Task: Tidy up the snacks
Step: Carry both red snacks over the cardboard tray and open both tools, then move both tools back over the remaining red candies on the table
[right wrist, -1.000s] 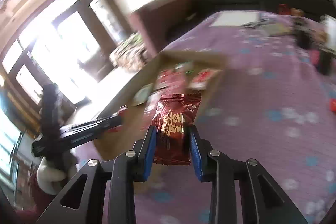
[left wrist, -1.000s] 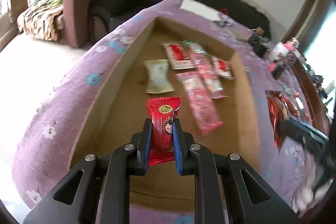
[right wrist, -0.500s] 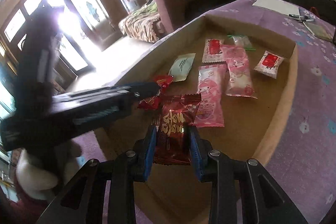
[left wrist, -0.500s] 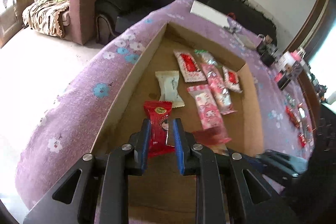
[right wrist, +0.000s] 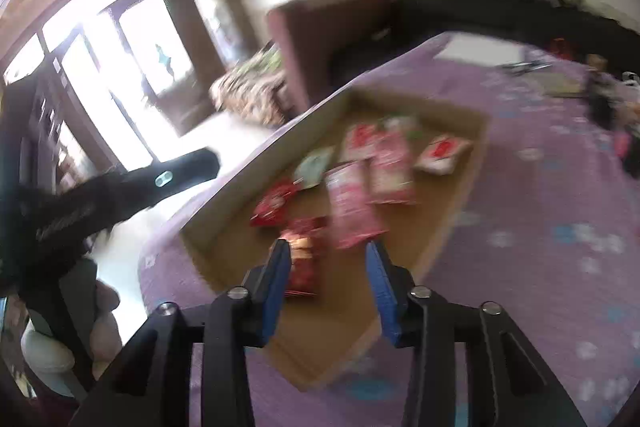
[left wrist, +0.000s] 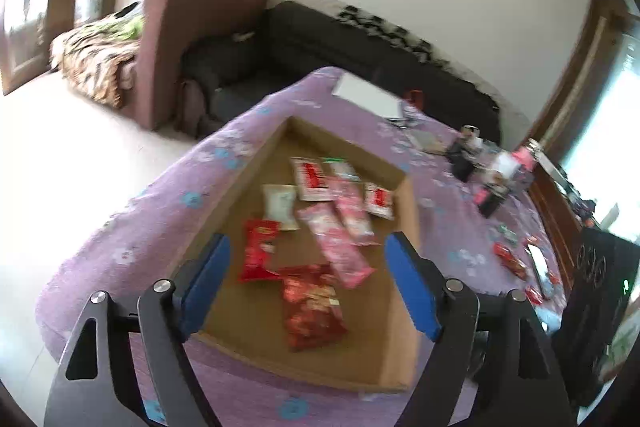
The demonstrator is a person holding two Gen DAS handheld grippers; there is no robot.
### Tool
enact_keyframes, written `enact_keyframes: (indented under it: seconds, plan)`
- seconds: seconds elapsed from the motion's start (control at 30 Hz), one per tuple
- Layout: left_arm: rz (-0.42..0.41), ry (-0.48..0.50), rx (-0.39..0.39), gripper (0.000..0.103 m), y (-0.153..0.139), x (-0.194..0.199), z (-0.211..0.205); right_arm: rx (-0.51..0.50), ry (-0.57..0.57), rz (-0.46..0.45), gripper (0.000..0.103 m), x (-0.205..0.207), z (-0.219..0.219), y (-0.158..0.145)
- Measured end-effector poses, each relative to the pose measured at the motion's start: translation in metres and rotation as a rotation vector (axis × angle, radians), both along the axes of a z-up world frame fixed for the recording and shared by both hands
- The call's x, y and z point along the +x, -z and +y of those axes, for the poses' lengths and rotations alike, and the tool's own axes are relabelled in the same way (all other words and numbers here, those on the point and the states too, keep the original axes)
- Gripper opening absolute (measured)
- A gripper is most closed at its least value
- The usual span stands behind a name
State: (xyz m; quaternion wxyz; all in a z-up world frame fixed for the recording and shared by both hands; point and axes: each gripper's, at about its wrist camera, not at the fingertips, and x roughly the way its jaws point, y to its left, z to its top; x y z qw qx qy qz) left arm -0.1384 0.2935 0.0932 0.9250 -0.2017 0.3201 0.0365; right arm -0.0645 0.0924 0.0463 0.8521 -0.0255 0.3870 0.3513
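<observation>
Shallow brown cardboard tray (left wrist: 408,227) sits on the purple floral-covered table (left wrist: 152,227). Dark red crinkled snack packet (left wrist: 312,307) and small bright red wrapper (left wrist: 258,255) lie inside. Left gripper (left wrist: 308,283) and right gripper (right wrist: 328,279) jaws are opening, gripping nothing.

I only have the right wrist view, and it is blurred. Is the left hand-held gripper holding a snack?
Observer: No. The left hand-held gripper has its jaws opening wide, with nothing between the pads.
Reviewer: Anything left outside?
Observer: Yes. Small red packets lie on the purple cloth, right of the cardboard box.
Reviewer: And the one half hidden in my view?
Observer: The dark red packet lies wholly inside the box, close to its near wall.
</observation>
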Motion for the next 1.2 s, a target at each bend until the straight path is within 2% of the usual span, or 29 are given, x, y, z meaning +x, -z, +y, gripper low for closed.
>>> enact_keyframes:
  seconds: [0.13, 0.33, 0.57, 0.77, 1.0, 1.2]
  plan:
    - [0.012, 0.099, -0.025, 0.080, -0.001, 0.005, -0.032, 0.014, 0.115, -0.026, 0.048, 0.005, -0.058, -0.008]
    - [0.016, 0.261, -0.027, 0.080, 0.004, 0.006, -0.092, 0.023, 0.320, 0.031, 0.048, 0.027, -0.155, 0.003]
    - [0.101, 0.385, 0.017, 0.080, 0.015, 0.012, -0.142, 0.026, 0.494, 0.042, 0.049, 0.030, -0.248, 0.012]
    - [0.134, 0.441, 0.050, 0.080, 0.024, 0.008, -0.167, 0.015, 0.563, 0.056, 0.049, 0.025, -0.284, 0.021]
    - [0.108, 0.490, 0.152, 0.080, 0.031, 0.000, -0.198, 0.002, 0.602, 0.068, 0.049, 0.021, -0.308, 0.031]
    - [0.172, 0.573, 0.097, 0.080, 0.047, 0.005, -0.217, -0.002, 0.627, 0.040, 0.049, 0.041, -0.315, 0.019]
